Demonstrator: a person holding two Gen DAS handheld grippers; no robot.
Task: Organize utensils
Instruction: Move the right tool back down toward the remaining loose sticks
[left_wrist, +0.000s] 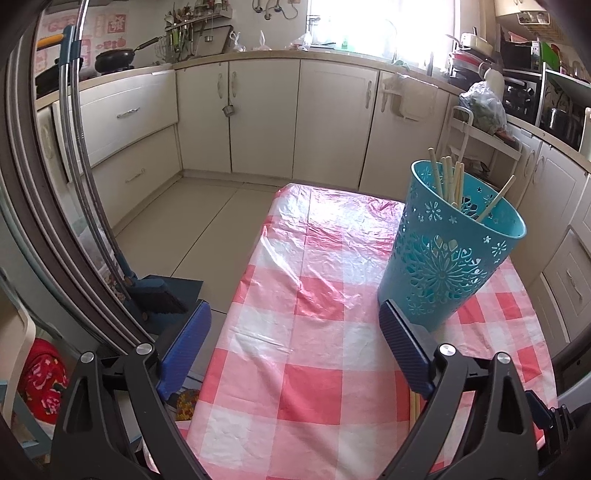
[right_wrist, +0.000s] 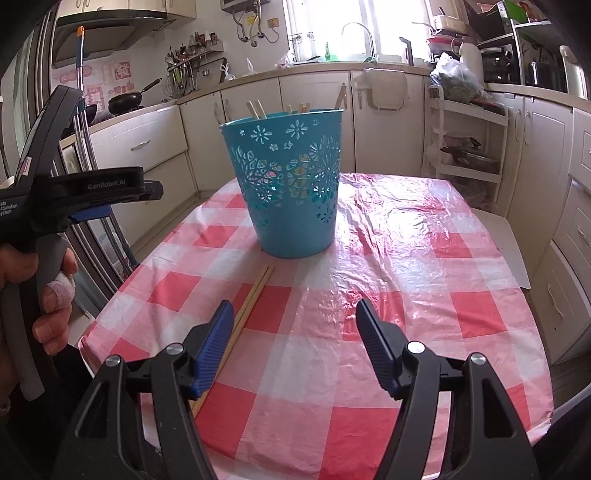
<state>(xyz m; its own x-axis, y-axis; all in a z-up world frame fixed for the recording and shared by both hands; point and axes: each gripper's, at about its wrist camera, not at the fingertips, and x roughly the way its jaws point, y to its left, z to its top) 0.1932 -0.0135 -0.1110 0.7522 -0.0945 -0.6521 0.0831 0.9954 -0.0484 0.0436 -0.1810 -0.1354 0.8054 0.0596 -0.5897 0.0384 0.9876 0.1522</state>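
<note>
A teal cut-out basket (left_wrist: 450, 254) (right_wrist: 295, 184) stands upright on the pink checked tablecloth (left_wrist: 314, 295) (right_wrist: 388, 258), with several wooden chopsticks (left_wrist: 452, 181) (right_wrist: 258, 109) leaning inside it. A loose pair of chopsticks (right_wrist: 253, 295) lies flat on the cloth in front of the basket. It runs under the left finger (right_wrist: 214, 347) of my right gripper (right_wrist: 295, 336), which is open with only cloth between its jaws. My left gripper (left_wrist: 295, 328) is open wide, left of the basket, with nothing in it. Its right finger (left_wrist: 402, 343) is close to the basket's base.
A hand (right_wrist: 48, 295) holds the left gripper over the table's left edge. Beside that edge stand a broom and dustpan (left_wrist: 162, 291) and a fridge door. Cream cabinets (left_wrist: 266, 118) and a white rack (right_wrist: 469, 147) ring the table, with floor (left_wrist: 207, 221) between.
</note>
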